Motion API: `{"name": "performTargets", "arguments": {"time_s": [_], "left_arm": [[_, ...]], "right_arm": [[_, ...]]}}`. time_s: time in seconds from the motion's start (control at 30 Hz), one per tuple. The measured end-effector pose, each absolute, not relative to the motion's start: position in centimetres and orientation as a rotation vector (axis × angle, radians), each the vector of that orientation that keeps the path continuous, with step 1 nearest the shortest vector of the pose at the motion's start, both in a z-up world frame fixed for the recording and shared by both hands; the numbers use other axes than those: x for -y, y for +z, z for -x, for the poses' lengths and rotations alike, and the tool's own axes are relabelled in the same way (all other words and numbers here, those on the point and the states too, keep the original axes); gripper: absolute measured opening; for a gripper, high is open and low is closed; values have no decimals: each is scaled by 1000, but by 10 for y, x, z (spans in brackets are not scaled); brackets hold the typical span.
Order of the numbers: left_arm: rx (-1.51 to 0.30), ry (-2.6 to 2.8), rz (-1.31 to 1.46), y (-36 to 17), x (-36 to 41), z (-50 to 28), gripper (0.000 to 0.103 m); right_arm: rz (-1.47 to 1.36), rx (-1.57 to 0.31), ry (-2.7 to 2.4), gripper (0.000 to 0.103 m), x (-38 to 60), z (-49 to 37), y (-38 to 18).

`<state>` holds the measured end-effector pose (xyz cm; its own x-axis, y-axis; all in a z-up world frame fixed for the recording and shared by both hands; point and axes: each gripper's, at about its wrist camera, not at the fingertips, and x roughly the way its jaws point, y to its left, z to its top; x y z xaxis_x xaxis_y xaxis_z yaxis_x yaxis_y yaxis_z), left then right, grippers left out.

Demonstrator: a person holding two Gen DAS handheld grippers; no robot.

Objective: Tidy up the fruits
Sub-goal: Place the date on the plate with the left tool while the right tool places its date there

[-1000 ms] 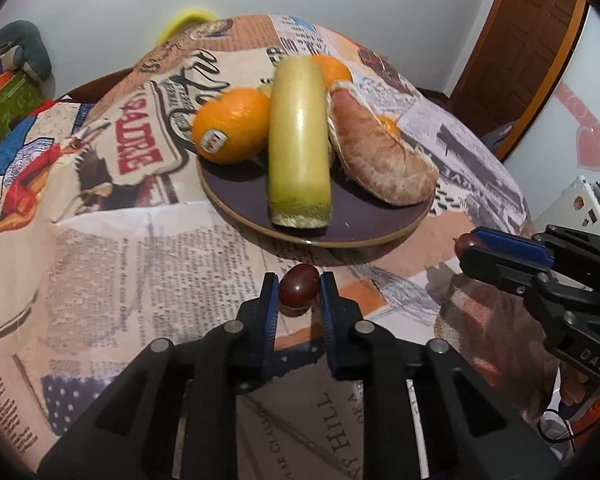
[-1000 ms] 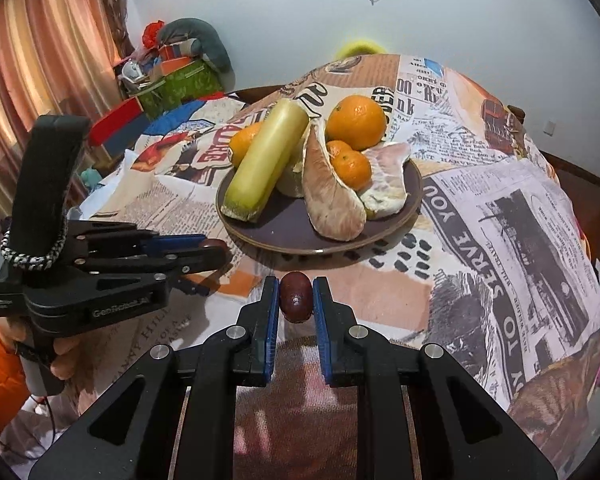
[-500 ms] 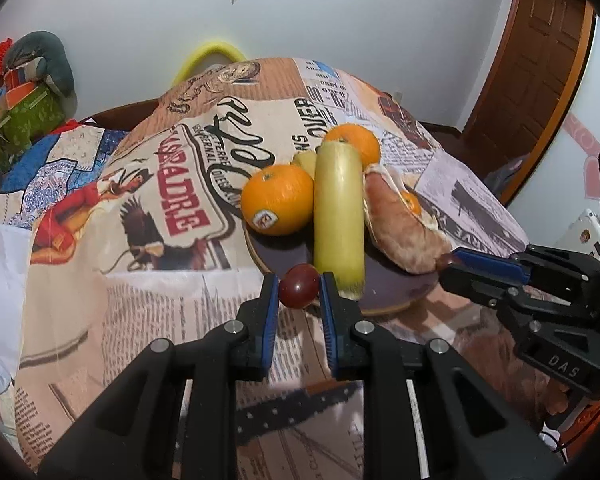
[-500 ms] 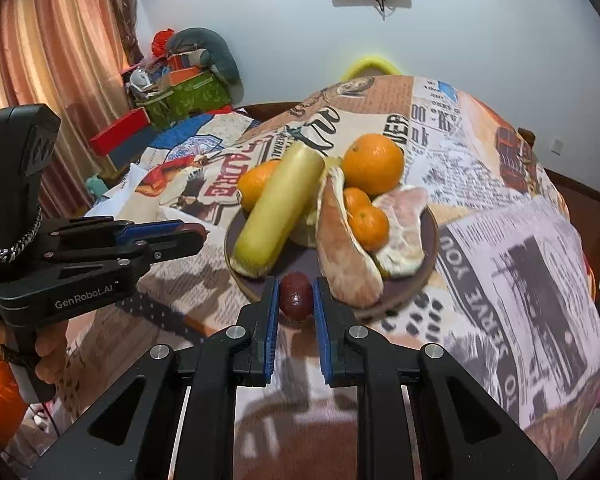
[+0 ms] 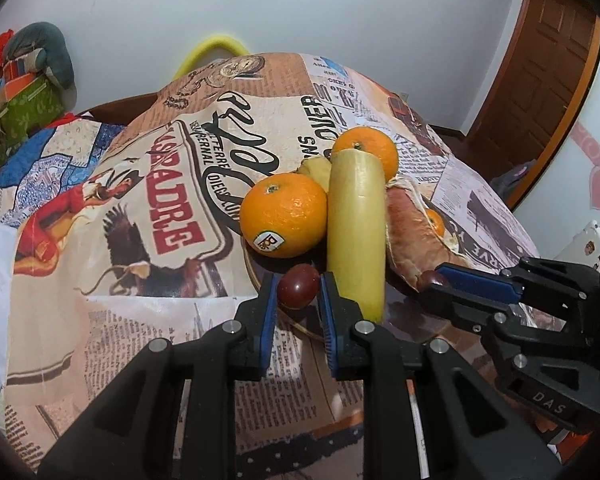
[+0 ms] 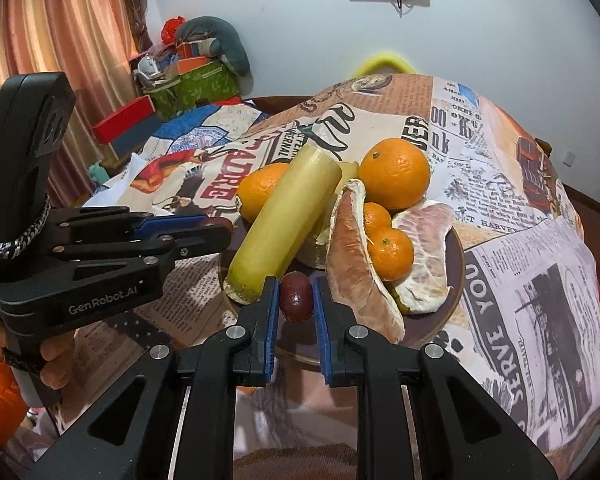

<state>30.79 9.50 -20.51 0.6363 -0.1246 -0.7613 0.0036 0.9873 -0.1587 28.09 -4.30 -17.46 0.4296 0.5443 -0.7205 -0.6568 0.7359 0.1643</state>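
Note:
My left gripper (image 5: 298,285) is shut on a small dark red grape (image 5: 298,292), held above the near left rim of the dark round plate (image 5: 249,264). My right gripper (image 6: 296,285) is shut on a second dark red grape (image 6: 296,300), just over the plate's (image 6: 458,280) front edge between the yellow-green stalk (image 6: 288,220) and a pomelo segment (image 6: 360,268). The plate also carries two large oranges (image 6: 396,174) (image 5: 284,220), two small mandarins (image 6: 392,252) and another pomelo piece (image 6: 426,248). Each gripper shows in the other's view, side by side.
The round table wears a newspaper-print cloth (image 5: 148,208) that hangs over its edges. Boxes and a grey cushion (image 6: 216,40) are piled at the back left by a curtain. A wooden door (image 5: 540,80) stands at the right. A hand (image 6: 56,364) holds the left gripper's handle.
Both grippers have moved forward toward the plate with their grapes still held. The grapes now hang over the plate's near rim instead of over the cloth.

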Motion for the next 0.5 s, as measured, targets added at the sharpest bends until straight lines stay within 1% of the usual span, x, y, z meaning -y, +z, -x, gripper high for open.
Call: {"name": "performTargets", "arguments": {"time_s": [0.23, 0.37, 0.4, 0.5], "left_arm": [[-901, -80, 130, -209, -91, -312, 21], [-897, -71, 121, -207, -91, -312, 27], [-894, -70, 125, -206, -92, -311, 29], [-878, -63, 124, -200, -93, -307, 29]], "right_arm": [[160, -846, 762, 17, 40, -283, -176], [154, -834, 753, 29, 42, -282, -175], [153, -830, 751, 29, 43, -282, -173], [147, -821, 744, 29, 47, -282, -169]]}}
